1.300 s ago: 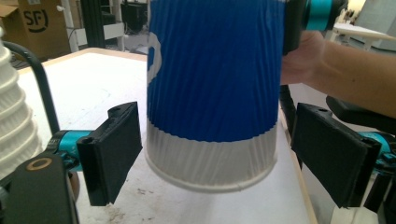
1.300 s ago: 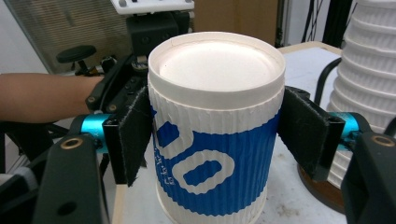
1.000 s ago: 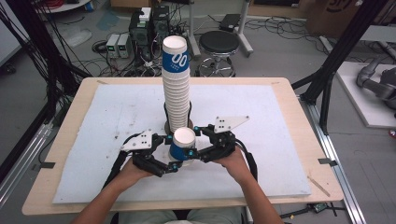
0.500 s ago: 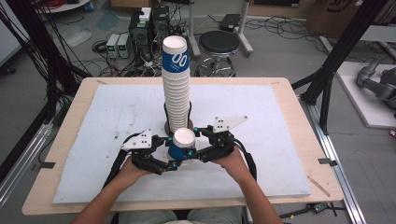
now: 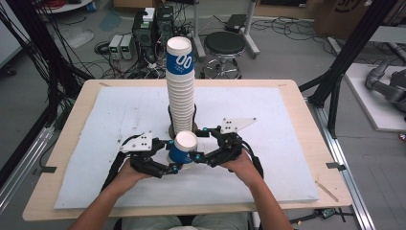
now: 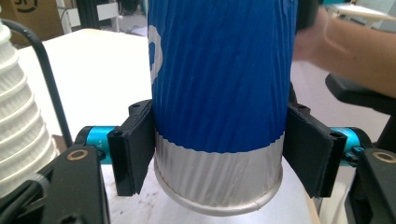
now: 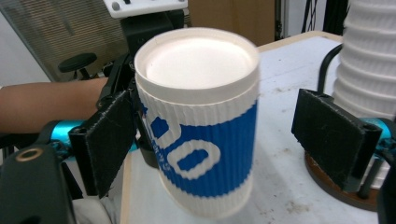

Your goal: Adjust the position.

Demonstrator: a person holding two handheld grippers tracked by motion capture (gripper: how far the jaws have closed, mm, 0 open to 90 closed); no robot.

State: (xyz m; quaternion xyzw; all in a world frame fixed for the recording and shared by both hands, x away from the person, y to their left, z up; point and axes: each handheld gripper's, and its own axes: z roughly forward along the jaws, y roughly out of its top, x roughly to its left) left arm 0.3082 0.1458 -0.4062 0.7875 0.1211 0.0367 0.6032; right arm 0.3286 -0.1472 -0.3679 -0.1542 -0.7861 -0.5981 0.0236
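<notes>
One blue-and-white paper cup (image 5: 183, 148) held upside down just above the white mat (image 5: 95, 143), directly in front of the tall stack of cups (image 5: 180, 93). Closed bottom facing up, open rim facing down; nothing seen inside it. Stack made of many nested cups, too many to count for certain, also upside down, standing on a round brown base (image 7: 343, 189) with a thin black wire loop (image 6: 49, 79) rising beside it.

Two grippers, one on each side of the single cup. Left gripper (image 6: 219, 154) clamped on the lower part of the cup, just closed in, both black pads pressed flat against the ribbed wall near the white band at the rim. Right gripper (image 7: 233, 140) spread wide, just opened, cup standing between its pads: one pad close against the wall at the left of that view, the other well clear of it with bare mat showing through the gap. Cup tilted slightly in the right gripper view.

Two hands, two forearms, coming in from the near edge of the wooden table (image 5: 72, 110).
</notes>
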